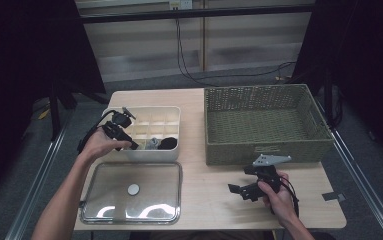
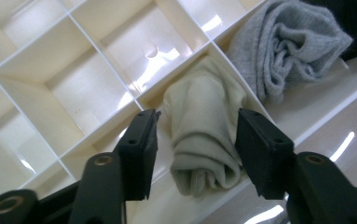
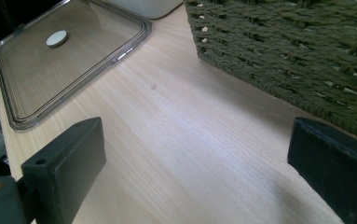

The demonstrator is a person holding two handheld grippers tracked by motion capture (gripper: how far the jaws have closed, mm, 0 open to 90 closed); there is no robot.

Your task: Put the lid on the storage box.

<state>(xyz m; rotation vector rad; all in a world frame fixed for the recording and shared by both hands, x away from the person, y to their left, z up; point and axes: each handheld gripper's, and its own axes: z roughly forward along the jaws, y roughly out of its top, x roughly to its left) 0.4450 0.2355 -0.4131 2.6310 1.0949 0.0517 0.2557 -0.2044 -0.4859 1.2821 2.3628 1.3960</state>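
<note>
**Left gripper over the cream sock**

The left gripper (image 2: pixel 192 135) hangs over the divided box (image 1: pixel 171 155), jaws apart on either side of a rolled cream sock (image 2: pixel 204 135) in a near compartment, beside a grey sock (image 2: pixel 283 46). The right gripper (image 1: pixel 244 190) hovers spread wide above the table (image 3: pixel 190 140), near the woven basket (image 3: pixel 306 51).

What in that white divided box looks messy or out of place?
Nothing is spilled or broken. The cream sock roll overhangs its compartment's edge in the divided box, between the open left claw. The clear lid lies flat beside the box.
</note>
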